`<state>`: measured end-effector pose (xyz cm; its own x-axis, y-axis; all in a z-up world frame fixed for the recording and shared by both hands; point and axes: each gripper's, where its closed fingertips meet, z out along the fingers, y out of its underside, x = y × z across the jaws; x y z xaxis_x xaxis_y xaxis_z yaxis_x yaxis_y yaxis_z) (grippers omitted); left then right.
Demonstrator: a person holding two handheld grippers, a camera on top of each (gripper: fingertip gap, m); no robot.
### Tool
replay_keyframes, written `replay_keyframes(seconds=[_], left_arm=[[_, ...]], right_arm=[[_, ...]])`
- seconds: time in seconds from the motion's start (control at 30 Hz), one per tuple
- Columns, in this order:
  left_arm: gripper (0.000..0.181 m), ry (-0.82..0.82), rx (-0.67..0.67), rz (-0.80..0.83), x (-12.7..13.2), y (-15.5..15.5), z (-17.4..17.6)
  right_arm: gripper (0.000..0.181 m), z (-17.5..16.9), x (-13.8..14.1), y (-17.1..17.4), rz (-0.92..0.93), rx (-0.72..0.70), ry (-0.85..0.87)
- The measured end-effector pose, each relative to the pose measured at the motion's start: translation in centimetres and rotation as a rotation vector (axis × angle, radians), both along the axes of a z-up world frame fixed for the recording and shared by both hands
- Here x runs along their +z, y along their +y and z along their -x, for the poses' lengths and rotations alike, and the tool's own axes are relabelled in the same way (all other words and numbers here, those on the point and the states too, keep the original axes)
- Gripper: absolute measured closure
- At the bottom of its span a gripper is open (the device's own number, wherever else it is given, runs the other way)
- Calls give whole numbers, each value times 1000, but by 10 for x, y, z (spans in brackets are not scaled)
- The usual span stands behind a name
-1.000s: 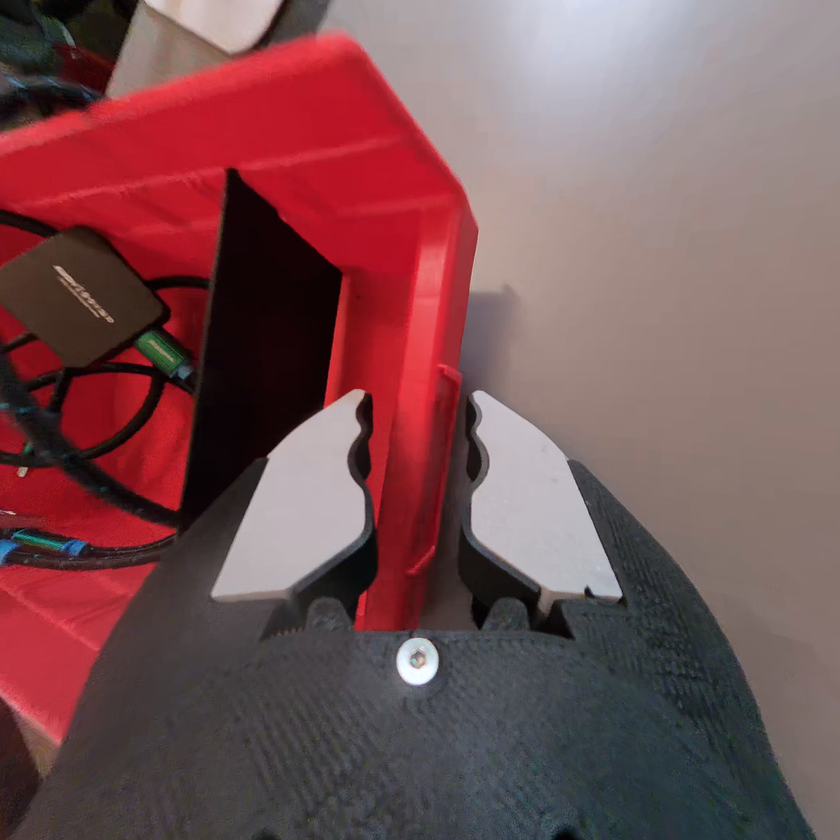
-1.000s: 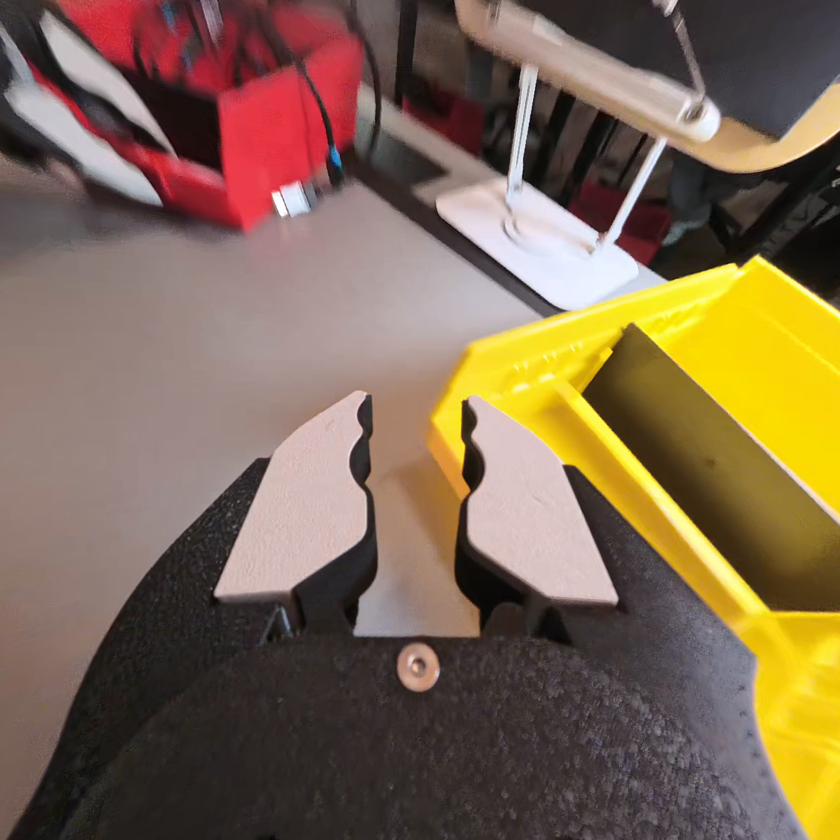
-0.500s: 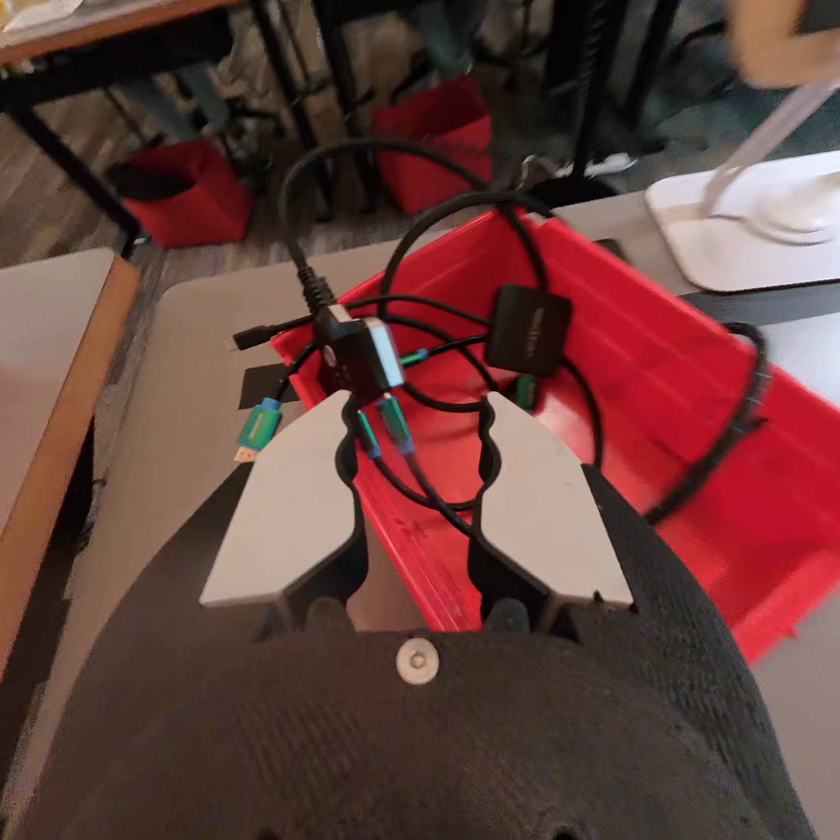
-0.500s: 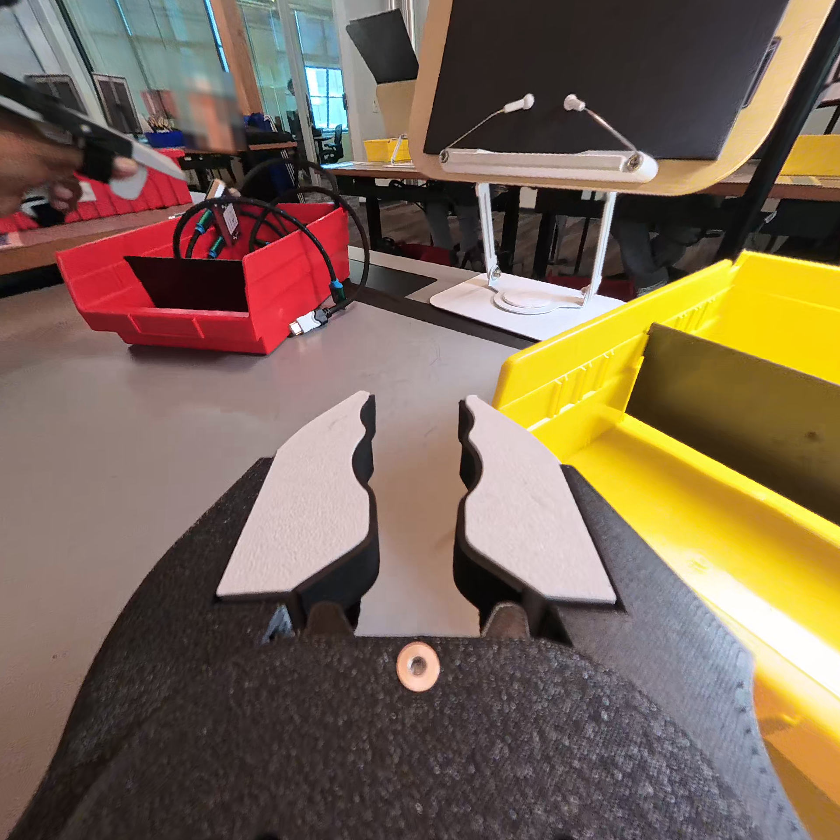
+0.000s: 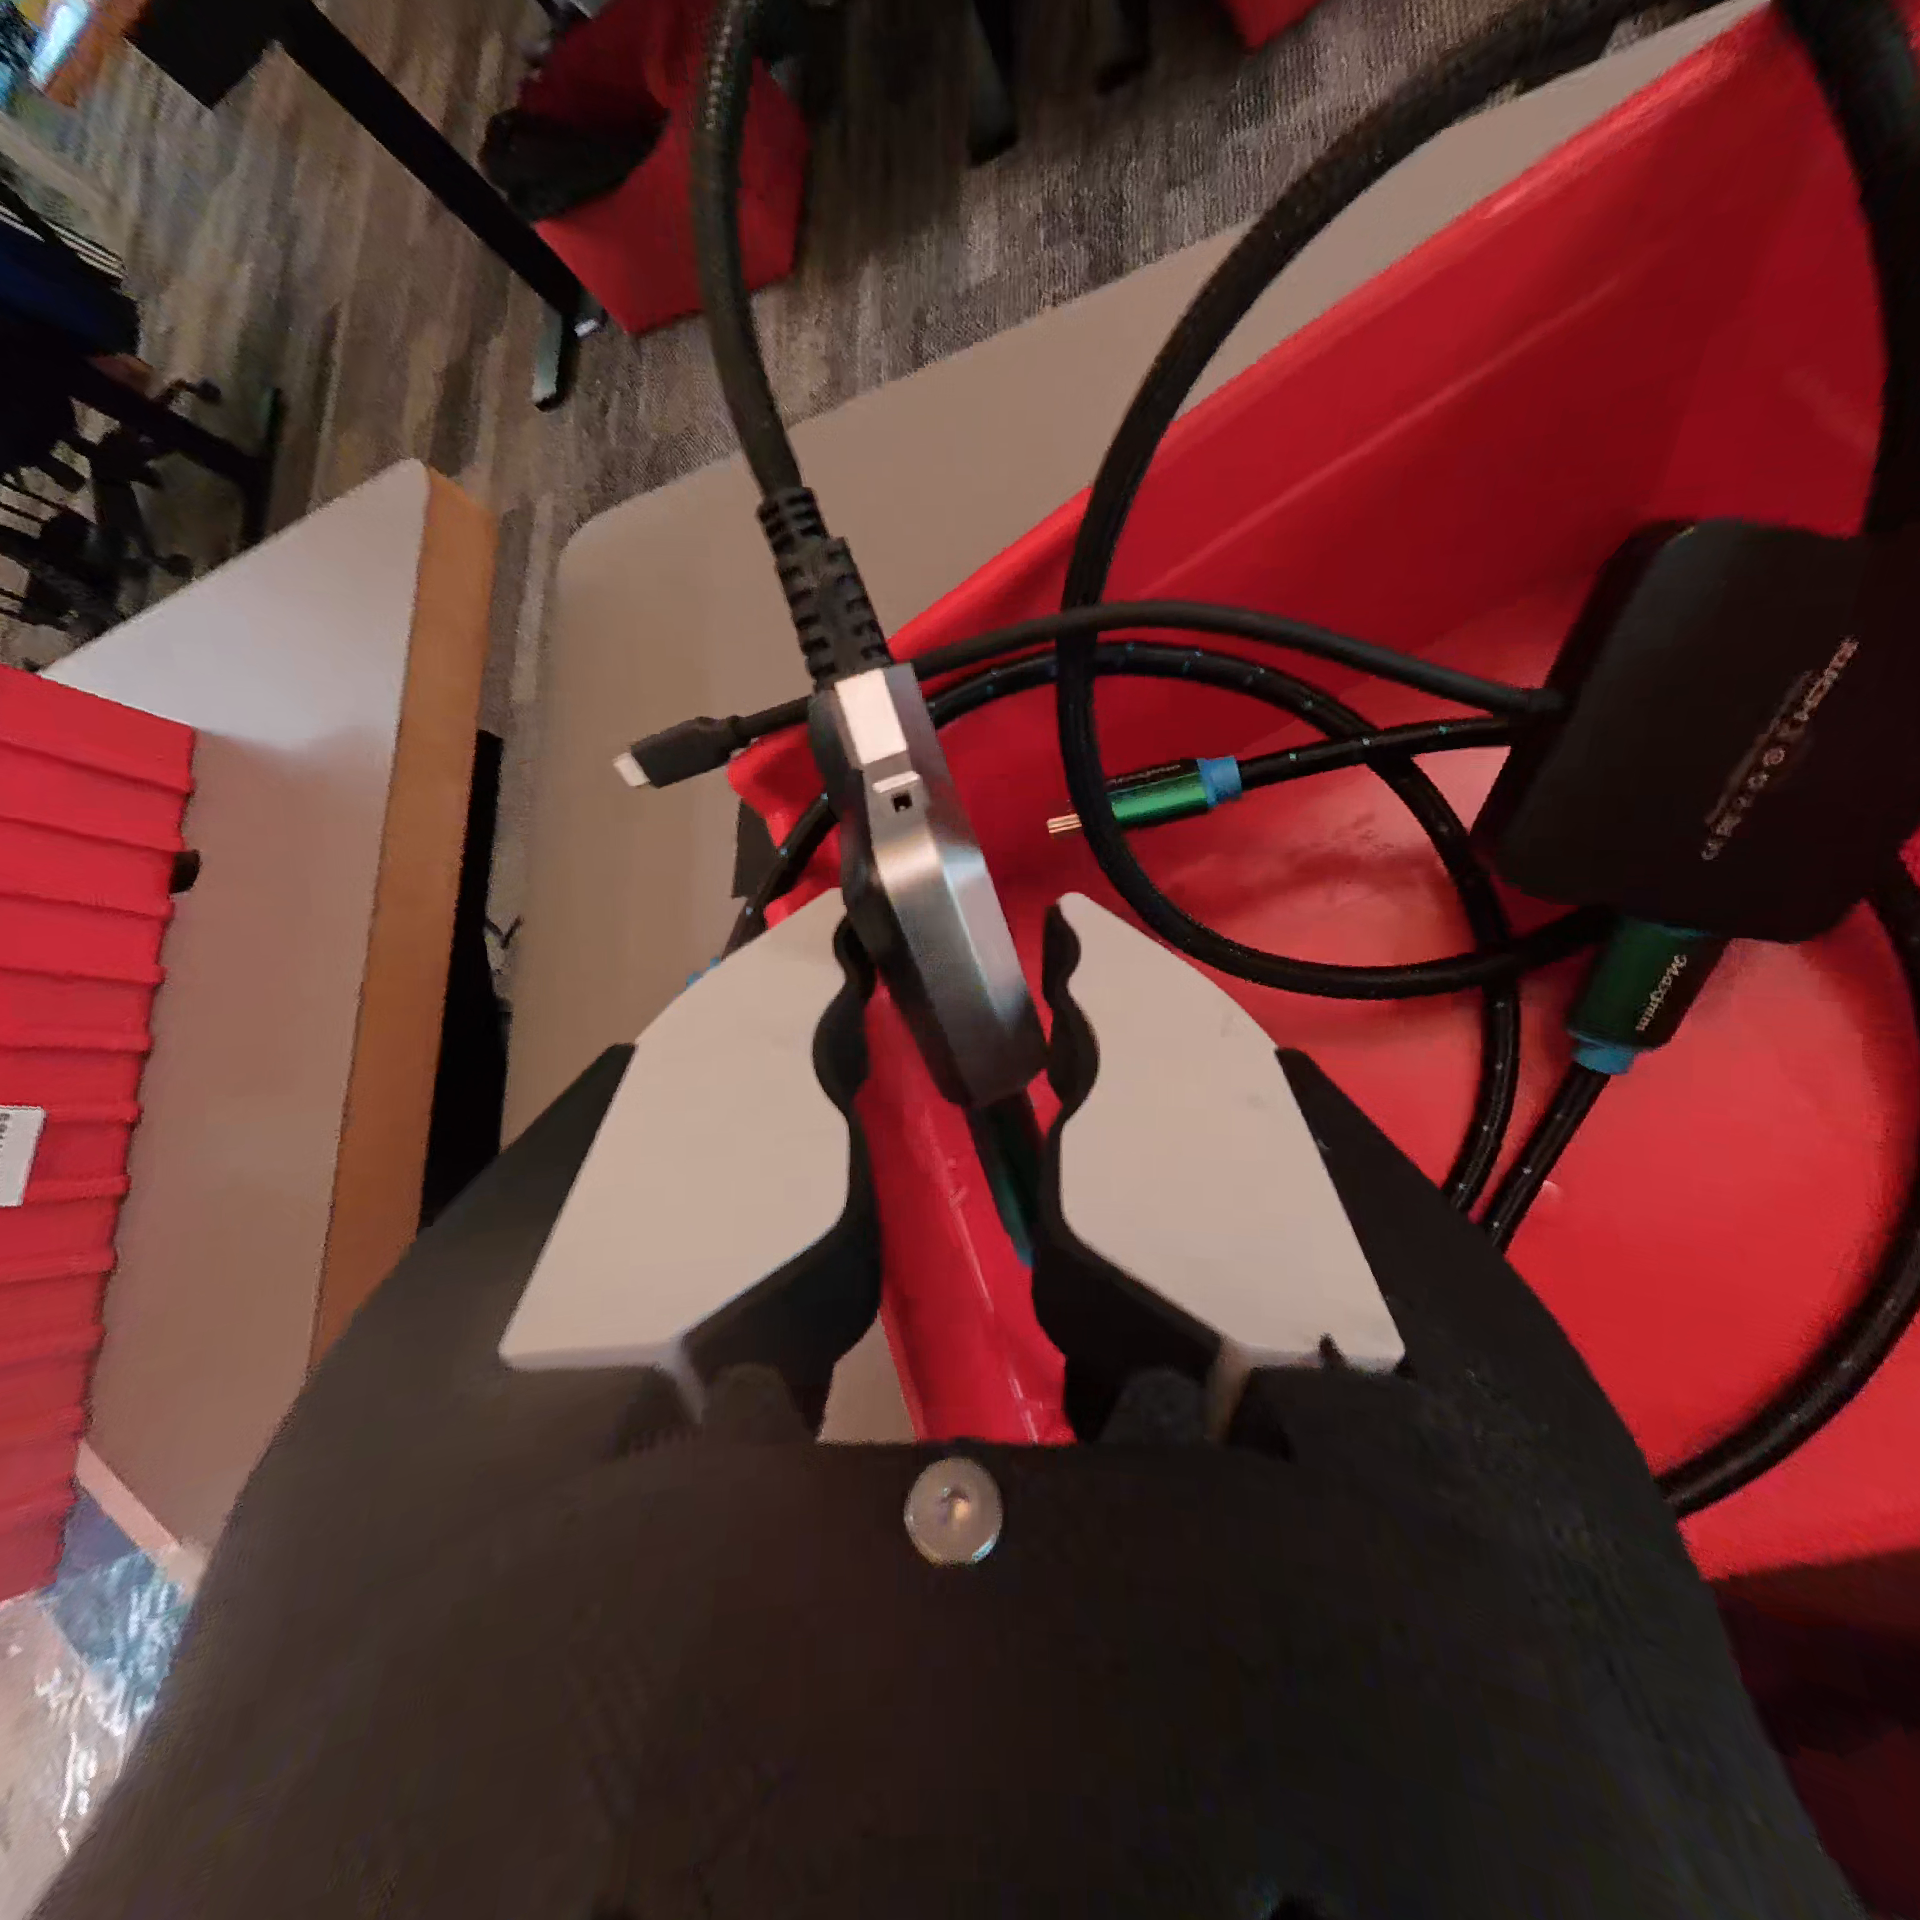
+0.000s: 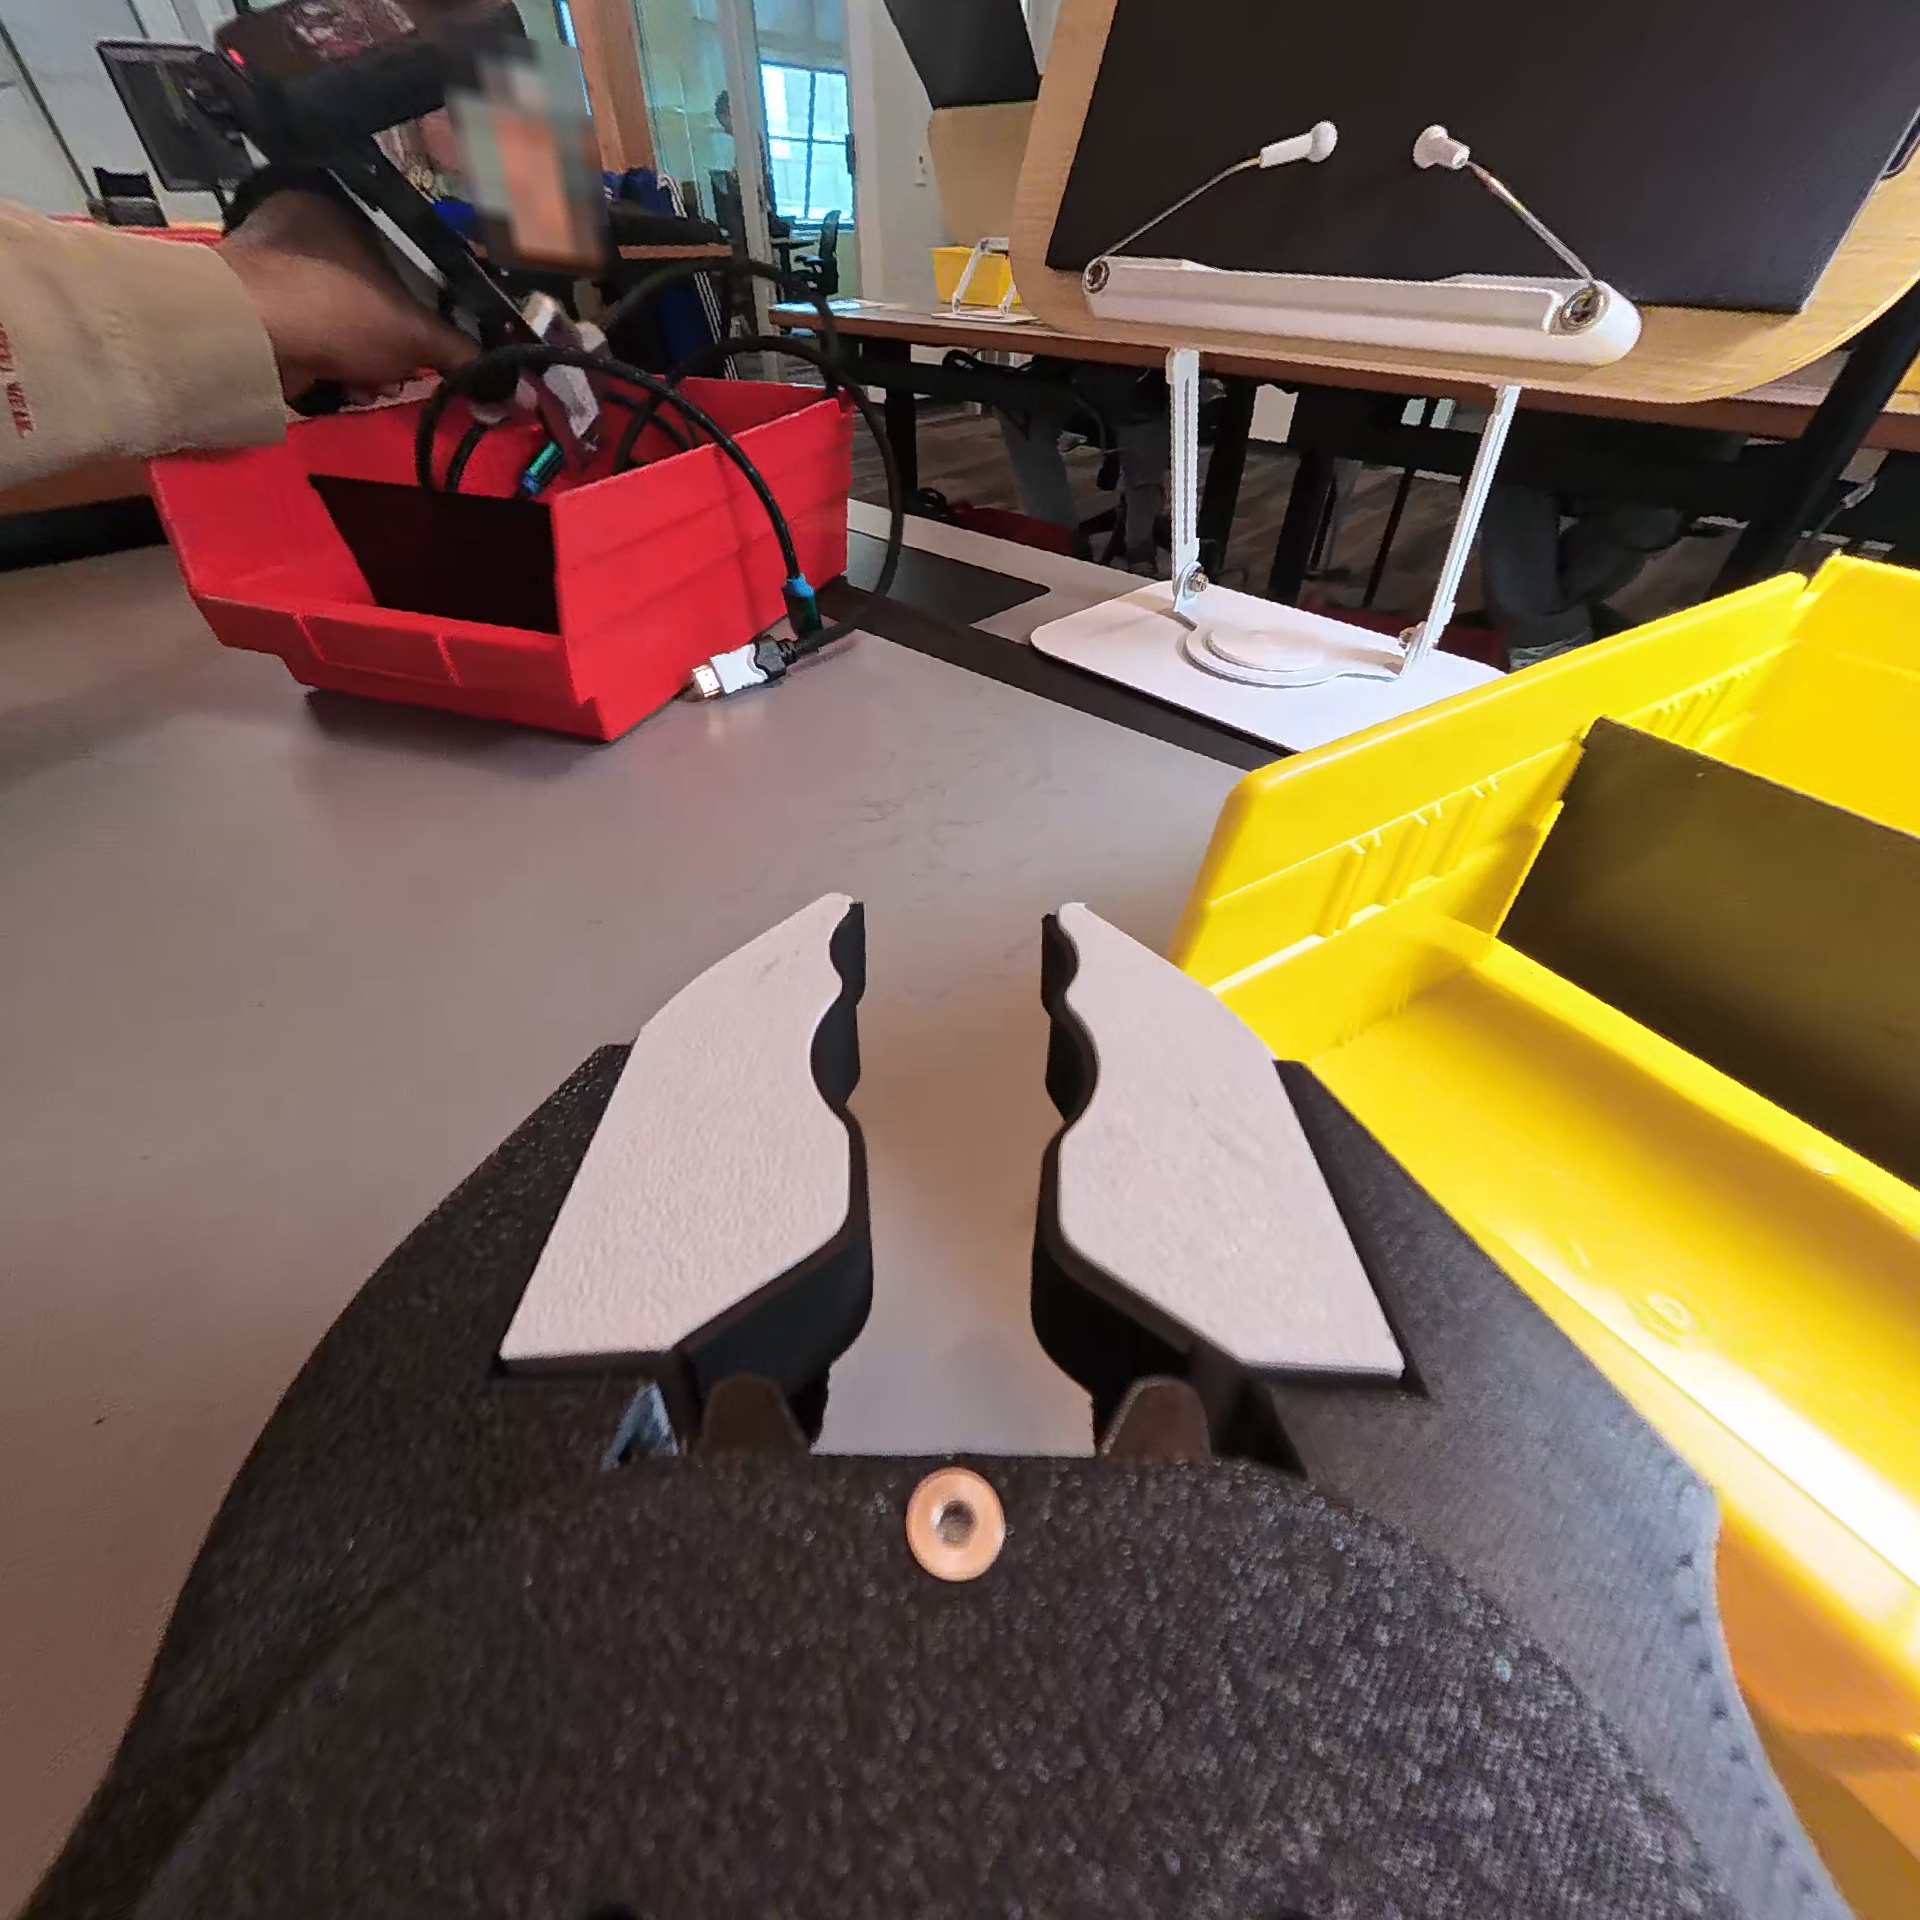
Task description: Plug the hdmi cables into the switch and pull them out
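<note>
Left gripper (image 5: 945, 925): over the near wall of the red bin (image 5: 1507, 343), jaws apart, the silver switch (image 5: 925, 914) standing between the fingers. The gap looks barely wider than the switch — whether the pads touch it, I cannot tell.
Switch: tilted on edge at the bin's rim, a thick black cable (image 5: 748, 312) running up out of its far end. A green plug appears to sit in its near end, partly hidden.
Second box: a black box (image 5: 1725, 727) lies inside the bin with a green-shelled plug (image 5: 1631, 987) at its lower edge.
Loose ends: one green plug (image 5: 1153, 800) lies free in the bin; a black plug (image 5: 675, 748) hangs over the rim.
Right gripper (image 6: 951, 914): idle above the grey table (image 6: 416, 935), fingers parted, nothing between them, just beside the yellow bin (image 6: 1455, 862).
Progress: early, by my judgement — the switch is only being picked up.
Outstanding: secure the switch, seat the free plugs, then pull them out.
</note>
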<state>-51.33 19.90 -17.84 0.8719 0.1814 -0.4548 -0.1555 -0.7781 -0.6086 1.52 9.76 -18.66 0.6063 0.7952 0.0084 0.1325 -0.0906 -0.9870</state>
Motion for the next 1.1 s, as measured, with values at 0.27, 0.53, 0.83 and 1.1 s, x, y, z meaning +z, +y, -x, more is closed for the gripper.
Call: replay_keyframes(seconds=[0.27,0.53,0.83,1.1], left_arm=[[159,152,-94,-141,59,0,-16],[159,278,-148,-217,104,-8,-37],[159,367,-169,-304,154,-23,-46],[159,434,-177,-393,210,-30,-52]], right_arm=[[150,1,4,-4,-4,15,16],[150,1,6,-8,-35,5,1],[150,1,4,-8,-54,-8,-27],[150,0,5,-9,-72,-15,-33]])
